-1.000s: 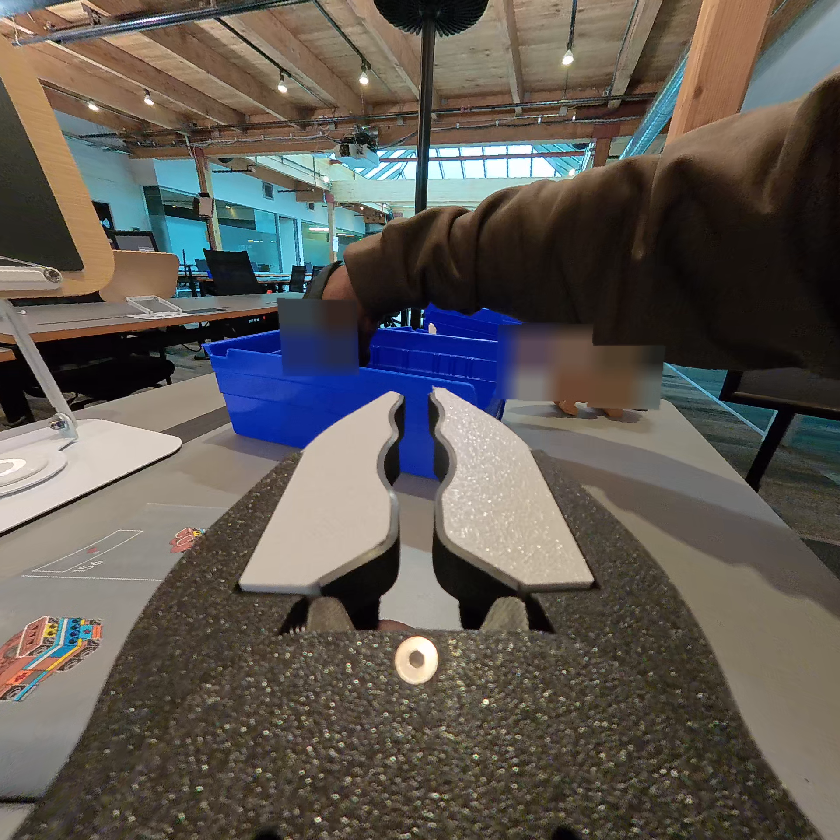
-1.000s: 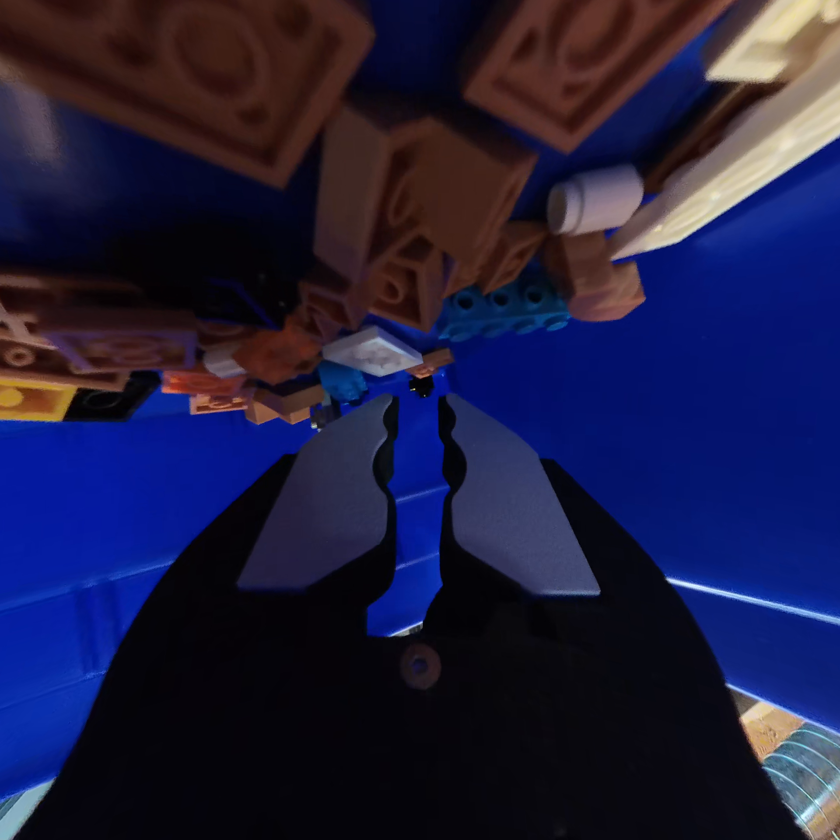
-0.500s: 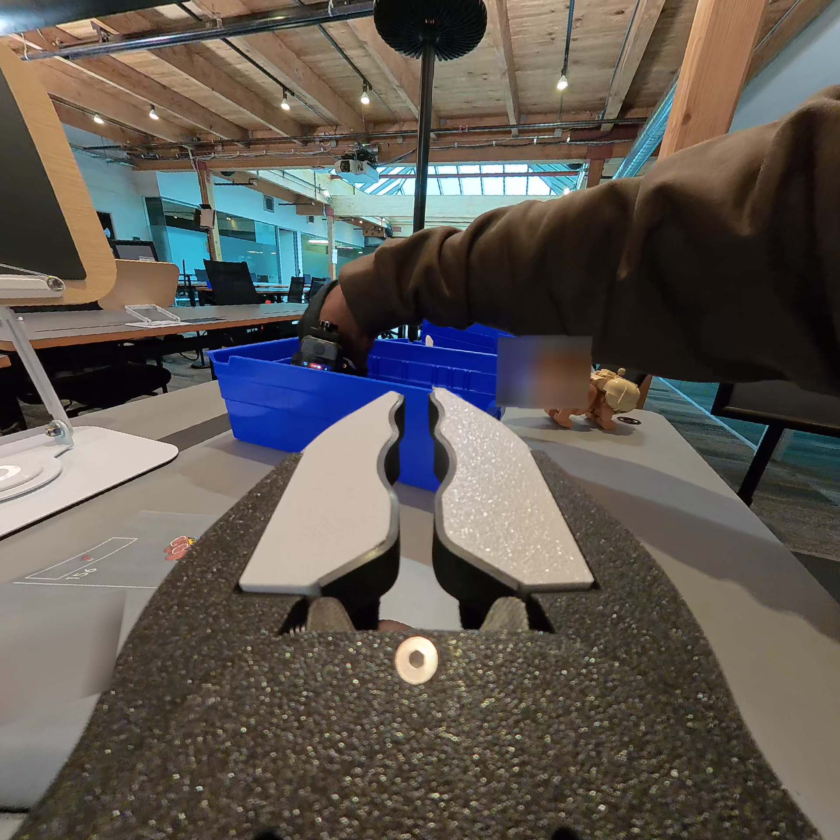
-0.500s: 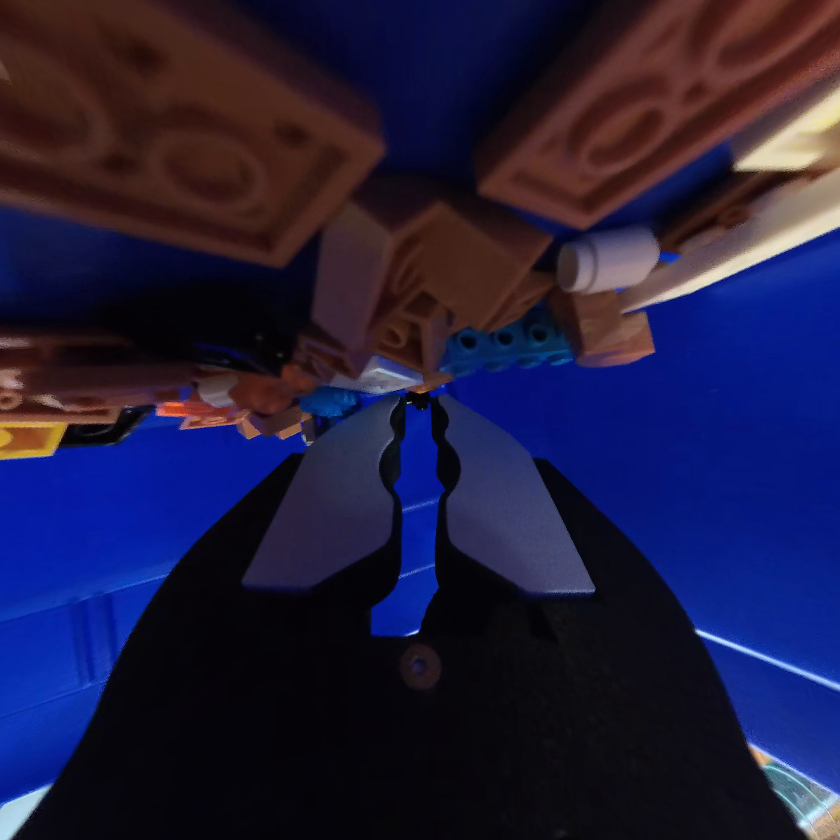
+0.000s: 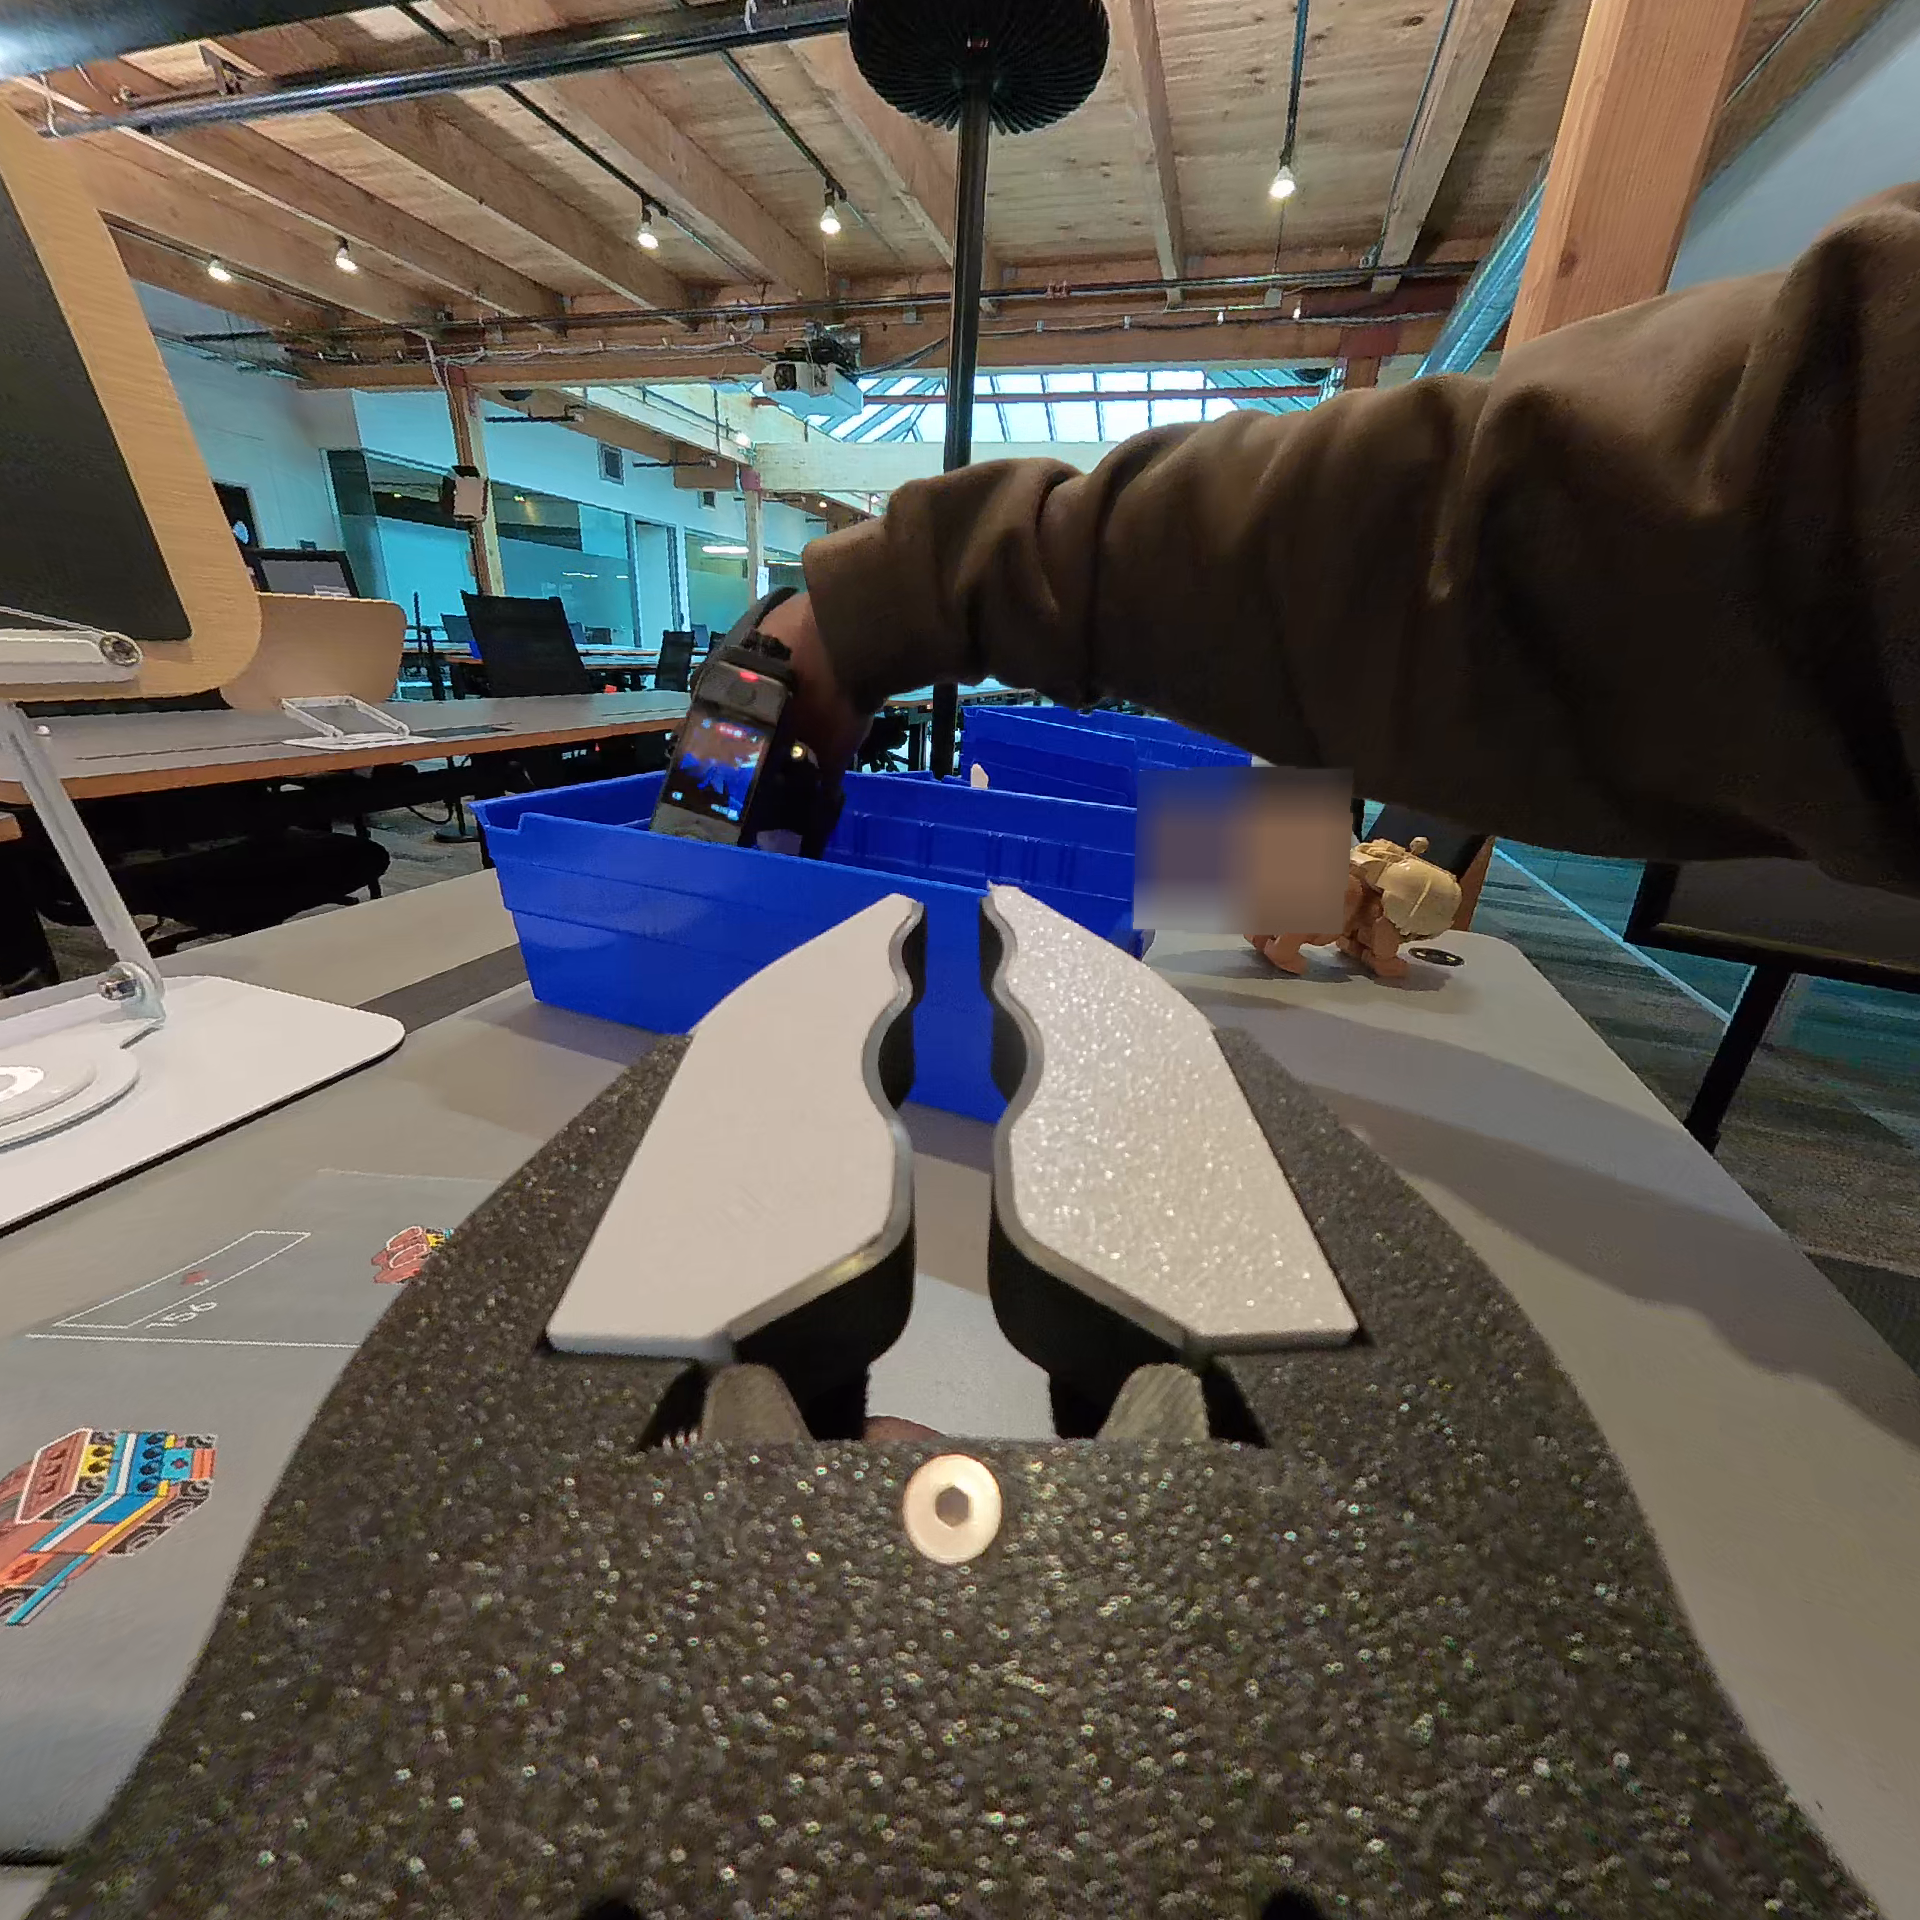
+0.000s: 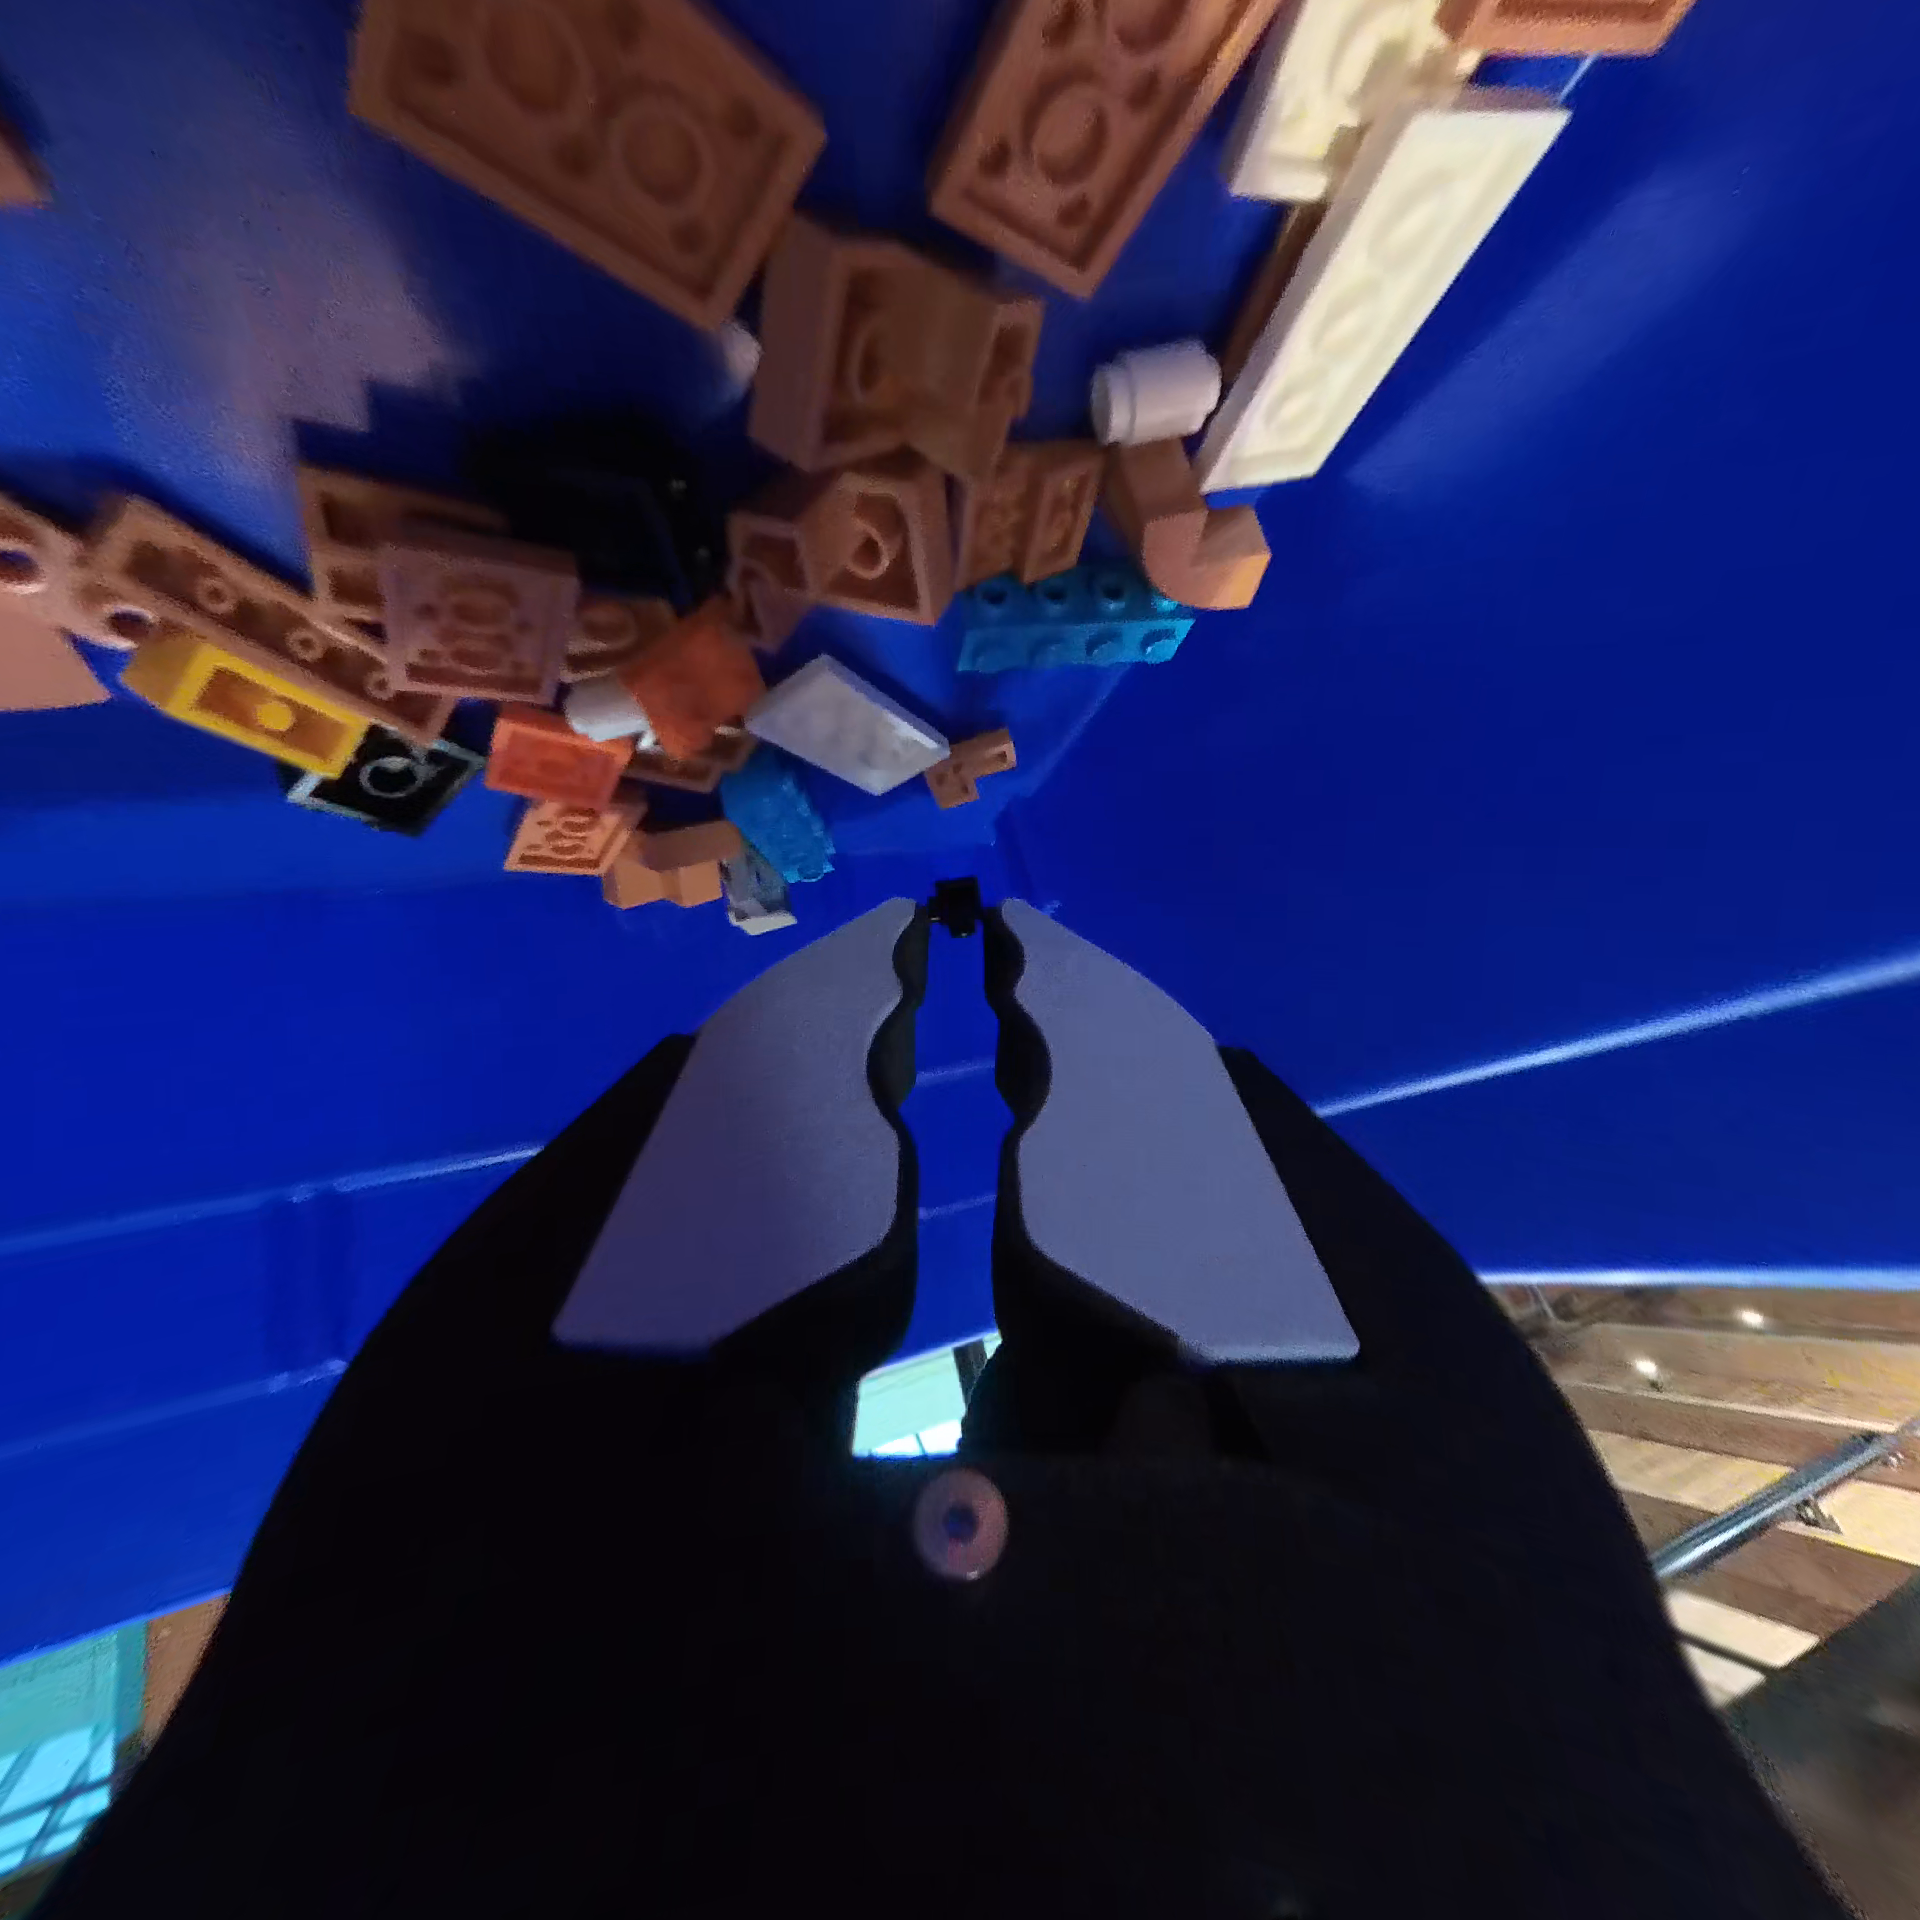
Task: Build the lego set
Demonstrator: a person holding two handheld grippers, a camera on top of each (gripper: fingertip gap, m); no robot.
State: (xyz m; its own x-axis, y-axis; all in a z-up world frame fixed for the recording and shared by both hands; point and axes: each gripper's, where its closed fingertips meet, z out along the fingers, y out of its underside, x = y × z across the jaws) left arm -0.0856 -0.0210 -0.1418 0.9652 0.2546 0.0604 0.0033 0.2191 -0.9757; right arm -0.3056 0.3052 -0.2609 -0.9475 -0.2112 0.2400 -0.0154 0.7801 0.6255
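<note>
Our right gripper reaches down inside a blue bin, its two fingers drawn nearly together and pinching a tiny black piece at their very tips; the piece sits clear of the other bricks, just above the corner where the bin's walls meet. Close beside the tips lie a small tan bracket, a white tile and a light blue studded plate; farther out a blue brick with side holes rests against a heap of tan bricks, with a white round stud and a cream plate toward the bin's far wall; to the other side we see an orange brick, a yellow brick and a black tile.

Our left gripper hangs above the grey table, its fingers parted by a narrow gap and holding nothing; beyond its tips stands the blue bin, and in this view the right gripper dips into it under a brown sleeve. More blue bins stand behind; a tan lego animal stands on the table right of the bins, partly behind a blurred patch. To the left we see a white monitor stand and printed build pictures lying flat on the table.
</note>
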